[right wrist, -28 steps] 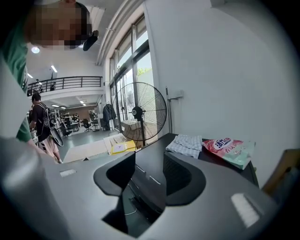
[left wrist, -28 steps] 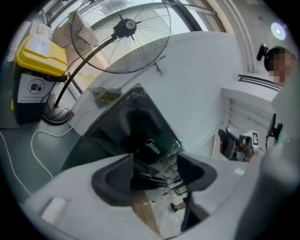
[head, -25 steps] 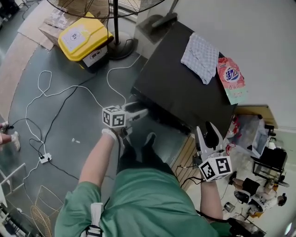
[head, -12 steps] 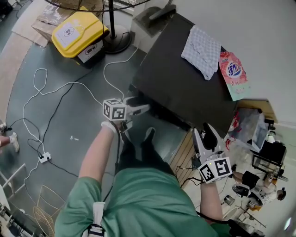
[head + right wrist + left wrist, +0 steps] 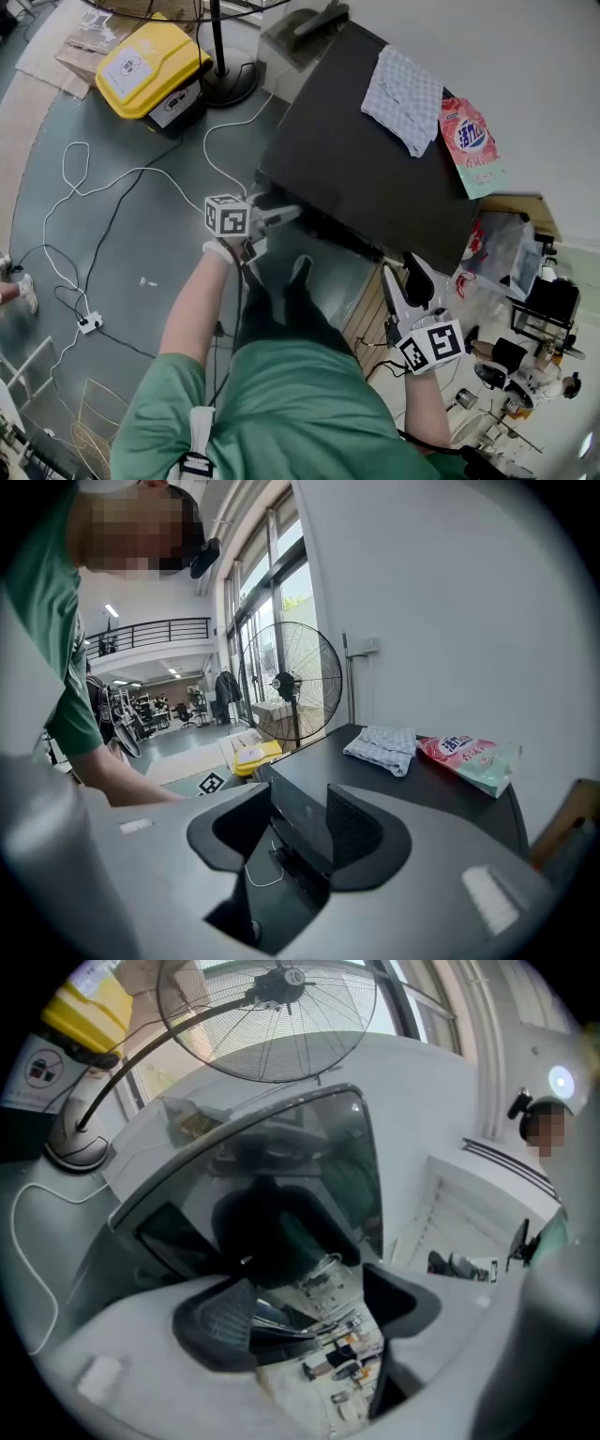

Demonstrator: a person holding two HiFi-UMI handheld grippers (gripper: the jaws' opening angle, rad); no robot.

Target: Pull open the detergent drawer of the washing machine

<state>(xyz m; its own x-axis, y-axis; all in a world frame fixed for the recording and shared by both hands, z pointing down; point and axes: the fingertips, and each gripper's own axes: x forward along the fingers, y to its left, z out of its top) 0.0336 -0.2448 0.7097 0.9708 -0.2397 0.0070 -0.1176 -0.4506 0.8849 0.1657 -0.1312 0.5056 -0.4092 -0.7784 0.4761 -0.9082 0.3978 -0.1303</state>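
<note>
Overhead; both gripper views near washer [image 5: 366, 178]

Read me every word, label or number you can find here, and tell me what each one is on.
Pink pouch on the black top: white Chinese characters on a blue patch, too small to read for sure.
Yellow box on the floor: white labels on its lid and side, print too blurred to read.
Nothing else shows words or numbers, and no text here can be quoted.

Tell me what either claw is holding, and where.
Nothing. Left claw has just been opening at the washing machine, gripping nothing; right claw open, empty.
</note>
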